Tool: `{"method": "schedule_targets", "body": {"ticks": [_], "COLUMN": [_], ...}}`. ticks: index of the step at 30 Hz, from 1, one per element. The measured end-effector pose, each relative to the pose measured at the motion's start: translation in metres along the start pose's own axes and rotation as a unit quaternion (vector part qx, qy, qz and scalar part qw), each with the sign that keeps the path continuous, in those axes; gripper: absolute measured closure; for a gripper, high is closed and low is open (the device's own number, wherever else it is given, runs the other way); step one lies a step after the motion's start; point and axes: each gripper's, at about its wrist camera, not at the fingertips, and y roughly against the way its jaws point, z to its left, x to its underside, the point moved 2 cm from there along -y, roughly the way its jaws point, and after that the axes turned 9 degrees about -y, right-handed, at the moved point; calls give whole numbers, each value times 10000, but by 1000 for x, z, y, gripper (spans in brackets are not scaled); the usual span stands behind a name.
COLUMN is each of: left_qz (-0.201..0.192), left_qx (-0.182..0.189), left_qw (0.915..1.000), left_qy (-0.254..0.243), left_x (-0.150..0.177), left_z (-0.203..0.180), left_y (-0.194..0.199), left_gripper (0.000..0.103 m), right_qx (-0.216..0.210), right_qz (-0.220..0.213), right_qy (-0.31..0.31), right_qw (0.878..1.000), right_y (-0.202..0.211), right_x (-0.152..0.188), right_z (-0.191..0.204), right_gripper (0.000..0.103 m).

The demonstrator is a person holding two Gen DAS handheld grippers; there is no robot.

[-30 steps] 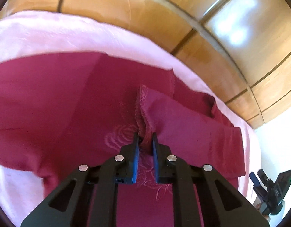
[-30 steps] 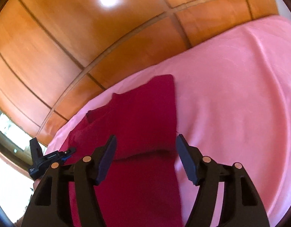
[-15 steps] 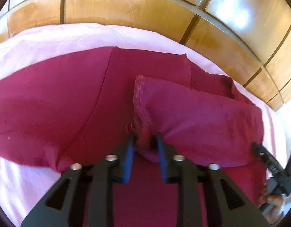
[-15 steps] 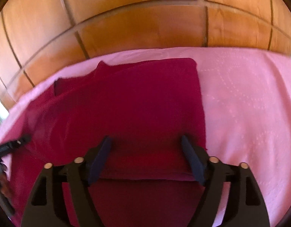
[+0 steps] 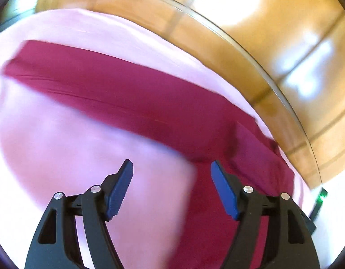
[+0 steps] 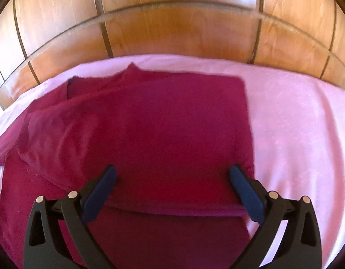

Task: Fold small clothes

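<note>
**Maroon garment lying part-folded on pink bed sheet, both hand-held grippers spread wide**

Maroon garment (image 6: 163, 130) spread flat on the pink bed sheet (image 6: 295, 121), close to the wooden panelled headboard (image 6: 176, 29). Folded over itself along the near side, with a doubled edge running across just ahead of the right hand-held gripper (image 6: 172, 181). Looser, rumpled layers bunched at the left of that view, a small peak of cloth poking up at the far edge.

Right hand-held gripper held over the folded section, jaws wide apart, nothing between the blue pads (image 6: 246, 192). Contact with the cloth below impossible to judge.

Left hand-held gripper (image 5: 172, 179) likewise parted wide and holding nothing. Positioned over the border between cloth and sheet: left finger above bare pink sheet, right finger above maroon fabric. Seen from this side, garment stretching as a long band away to the upper left, with a raised fold near the right finger. View heavily blurred, so fine detail unreadable.
</note>
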Motion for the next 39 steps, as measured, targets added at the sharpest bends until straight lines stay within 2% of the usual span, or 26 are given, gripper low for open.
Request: {"method": "schedule_targets", "body": {"ticks": [3,7,12,15,17,18,20,22,25,27,28,29,30,33,36,39], "left_qz": [-91,-208,-478,-555,-595,-605,-622,-603,-585,-577,-557,-549,-569,-766,-869,-887], "left_qx": [-294,-195,-420,-455,-293,-278,-350,-499,-637,-716,-791,-843,-863,-736,-507,-156], "left_qw": [9985,9907,9753,9665,9631,9629,9626,9644,9623,9618,9626,9633,9644,9753,9884,9951], "left_qy": [458,1328,2117,2464,2608,2615,2612,2527,2579,2577,2529,2487,2434,1936,1136,399], "left_x": [0,-3,-24,-32,-37,-40,-45,-53,-62,-65,-67,-70,-72,-81,-84,-77], "left_z": [55,120,186,215,228,231,234,234,243,248,248,248,246,218,162,101], "left_y": [21,38,52,51,48,46,42,36,27,25,24,21,23,31,38,38], "left_gripper": [32,32,32,32,44,47,62,64,66,77,87,93,94,95,95,95], "right_qx": [-223,-615,-286,-168,-304,-355,-368,-363,-396,-383,-381,-382,-382,-395,-403,-420], "right_qz": [-315,-67,255,143,244,256,266,240,224,203,203,196,195,190,183,186], "right_qy": [-169,170,1112,1111,926,884,882,889,860,871,873,873,871,860,847,841], "right_qw": [9991,9979,9931,9936,9949,9951,9951,9951,9953,9953,9952,9953,9953,9953,9954,9954], "right_y": [30,46,36,32,30,30,30,29,30,31,29,29,29,29,29,29], "right_x": [5,34,84,92,92,92,93,95,91,92,91,92,92,92,93,93], "right_z": [10,40,78,80,74,72,71,72,73,73,74,74,74,74,74,74], "right_gripper": [2,2,2,2,2,2,2,2,2,2,2,2,2,2,2,2]}}
